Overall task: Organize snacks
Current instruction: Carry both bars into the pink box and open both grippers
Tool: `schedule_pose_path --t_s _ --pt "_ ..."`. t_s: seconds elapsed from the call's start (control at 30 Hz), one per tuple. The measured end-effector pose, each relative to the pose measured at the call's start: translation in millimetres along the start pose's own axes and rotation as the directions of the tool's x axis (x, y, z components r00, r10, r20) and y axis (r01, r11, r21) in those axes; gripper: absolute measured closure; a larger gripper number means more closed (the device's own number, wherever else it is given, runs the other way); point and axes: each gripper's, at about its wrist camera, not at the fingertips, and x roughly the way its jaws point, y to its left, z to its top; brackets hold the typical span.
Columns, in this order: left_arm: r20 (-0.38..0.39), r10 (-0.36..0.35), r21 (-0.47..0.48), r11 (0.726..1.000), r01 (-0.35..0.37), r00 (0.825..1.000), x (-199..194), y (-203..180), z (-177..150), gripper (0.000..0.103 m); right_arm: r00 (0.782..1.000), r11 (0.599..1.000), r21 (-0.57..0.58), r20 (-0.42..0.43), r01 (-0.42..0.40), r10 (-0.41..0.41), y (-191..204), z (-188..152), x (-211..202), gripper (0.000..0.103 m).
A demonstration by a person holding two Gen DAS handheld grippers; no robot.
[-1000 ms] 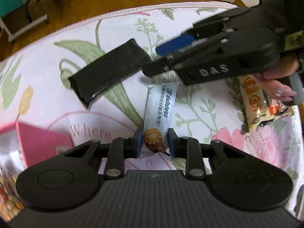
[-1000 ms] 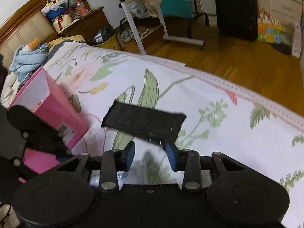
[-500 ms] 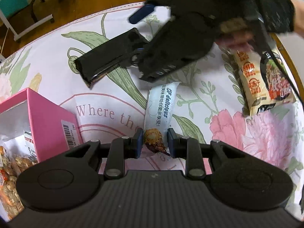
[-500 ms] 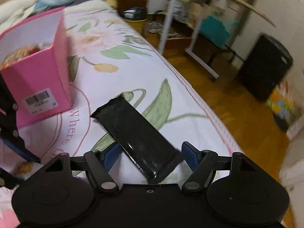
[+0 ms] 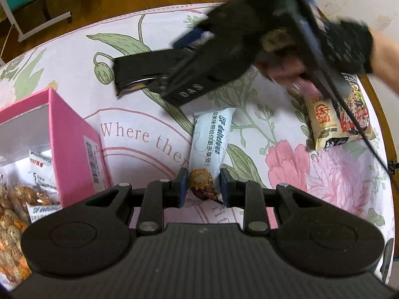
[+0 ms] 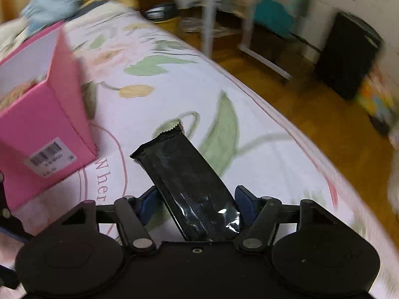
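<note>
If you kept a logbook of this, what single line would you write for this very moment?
left gripper: shut on white snack packet | right gripper: open, fingers either side of black packet | pink box: holds snacks

A white-and-pale-blue snack packet, printed with blue lettering, is laid flat and lengthwise, its near end set between the left fingers. A glossy black wrapper with a crimped far edge is seen between the right fingers, angled away to the left. A tan noodle packet lies well right of the left fingers.
</note>
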Motion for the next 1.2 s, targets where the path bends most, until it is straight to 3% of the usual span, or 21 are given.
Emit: schedule_pose_path --t_s 0.1,0.2,0.4,0.93,1.2 --pt "0.015 -0.008 0.015 1.000 0.008 1.000 -10 -5 -7 0.077 0.999 0.989 0.144 0.037 0.024 -0.030 4 -32 -23 0.033" --pt "0.036 0.007 0.039 0.999 -0.008 0.999 -19 -14 -18 0.077 0.996 0.952 0.296 0.034 0.073 -0.087 6 -61 -40 0.034" --pt "0.043 -0.015 -0.001 1.000 0.015 0.999 -29 -21 -43 0.077 0.985 0.924 0.362 0.068 0.124 -0.159 25 -95 -78 0.035" --pt "0.103 -0.004 -0.039 0.999 0.008 0.995 -87 -32 -112 0.077 0.986 0.901 0.414 0.034 0.133 -0.162 91 -122 -150 0.035" --pt "0.125 0.027 -0.084 0.996 -0.016 0.992 -127 -17 -137 0.077 0.992 0.920 0.387 0.077 0.059 -0.095 140 -109 -188 0.035"
